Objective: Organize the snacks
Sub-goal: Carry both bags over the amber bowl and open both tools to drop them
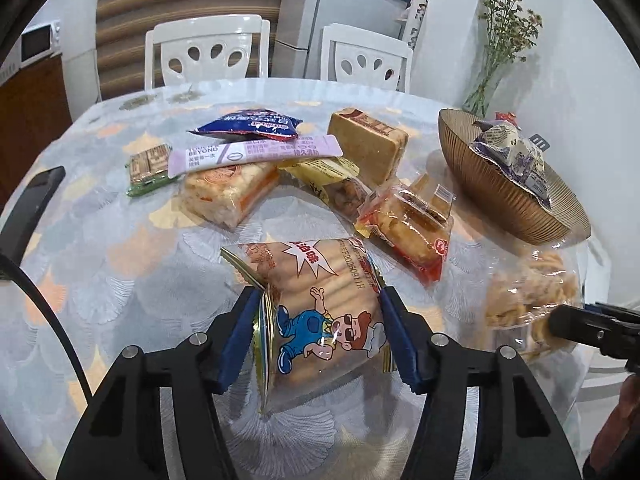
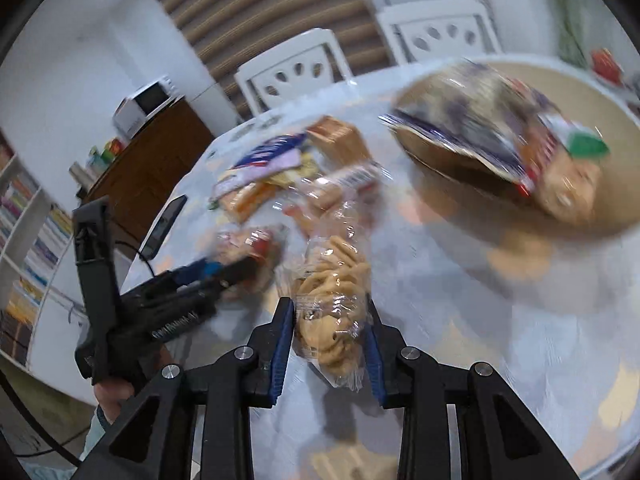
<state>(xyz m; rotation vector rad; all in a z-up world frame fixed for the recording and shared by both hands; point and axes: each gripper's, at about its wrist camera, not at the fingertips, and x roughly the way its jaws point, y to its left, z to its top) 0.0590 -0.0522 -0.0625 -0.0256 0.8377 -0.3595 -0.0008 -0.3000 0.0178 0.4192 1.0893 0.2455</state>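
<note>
Cartoon biscuit pack clamped, clear cookie bag gripped, seemingly lifted

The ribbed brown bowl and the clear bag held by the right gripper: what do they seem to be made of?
The ribbed brown bowl looks like tinted glass or plastic: fine ribs, glossy, slightly see-through rim. I cannot tell which. The clear bag of twisted biscuits in the right gripper appears thin glossy plastic film: contents show through, with crinkled highlights.

I saw two white chairs beyond the patterned tablecloth, a fridge behind them, dried flowers in a glass vase, a microwave on a brown cabinet, and a dark phone near the table's edge.
</note>
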